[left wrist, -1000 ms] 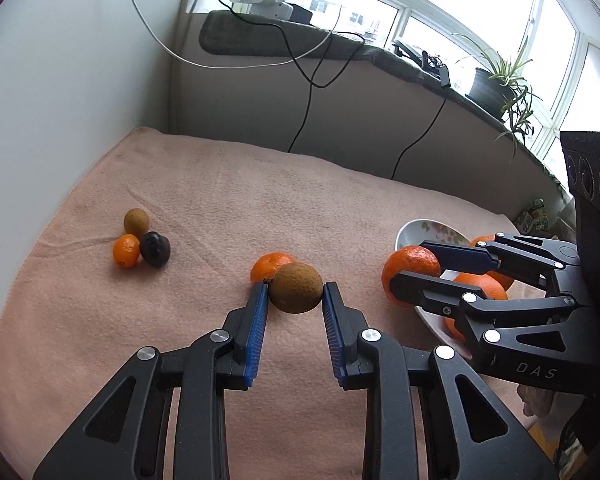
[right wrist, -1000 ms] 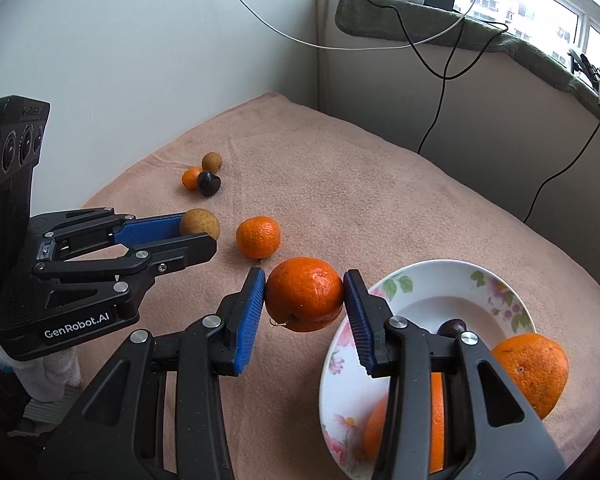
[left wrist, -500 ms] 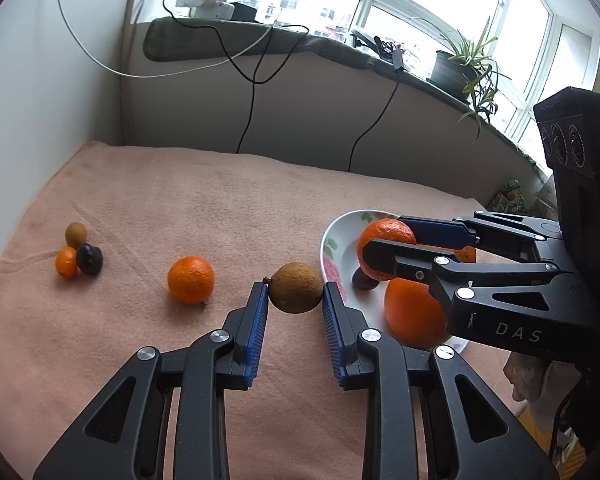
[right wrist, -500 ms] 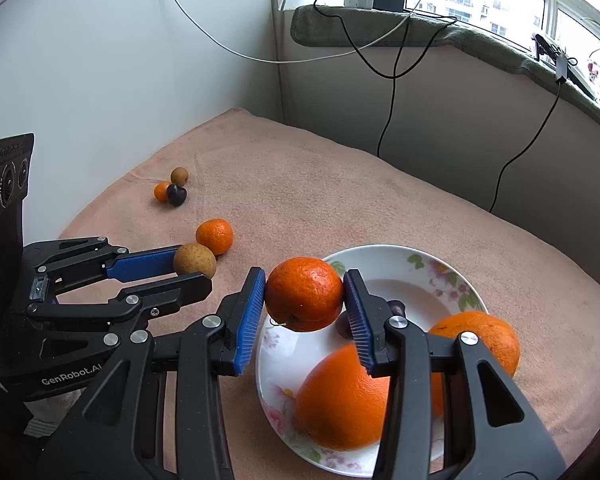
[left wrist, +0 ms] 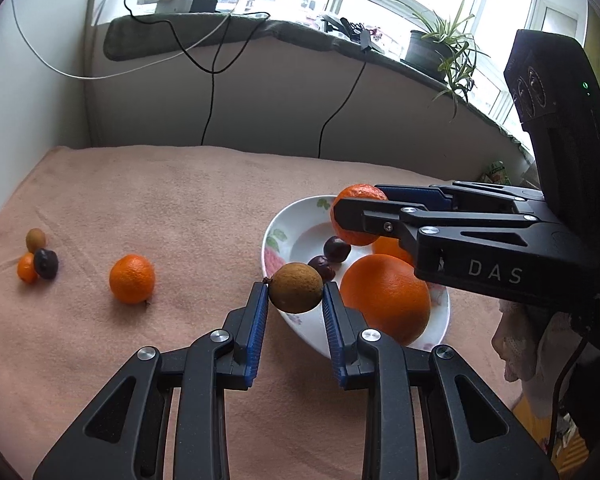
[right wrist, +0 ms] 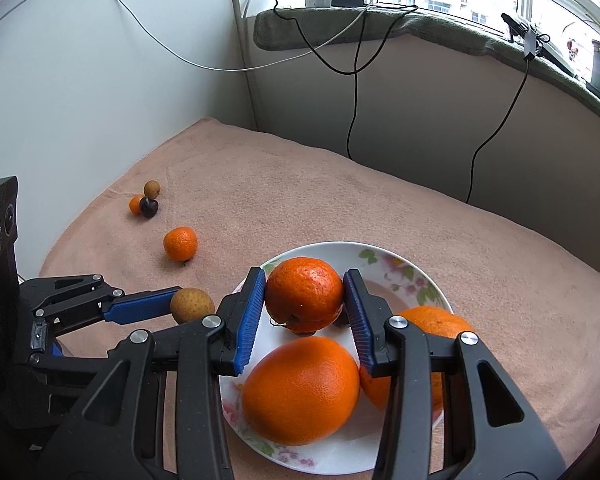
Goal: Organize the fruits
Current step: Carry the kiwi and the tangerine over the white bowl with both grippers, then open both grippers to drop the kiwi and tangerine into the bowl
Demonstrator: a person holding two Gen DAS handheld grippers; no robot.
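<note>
Two large oranges (right wrist: 300,390) and a couple of small dark fruits (left wrist: 336,249) lie in the flowered plate (right wrist: 416,276), directly under the right gripper (right wrist: 305,296), which is clamped on a tangerine (right wrist: 304,294) held above the plate. Just left of it, the left gripper (left wrist: 295,294) grips a small brown fruit (left wrist: 296,287) over the plate's near-left rim. Farther left on the pink cloth (left wrist: 160,200) sit a loose tangerine (left wrist: 132,278) and three small fruits (left wrist: 38,258) touching one another.

Pink towel (right wrist: 340,208): floral plate (right wrist: 420,280), 4 loose fruits (right wrist: 180,243).
</note>
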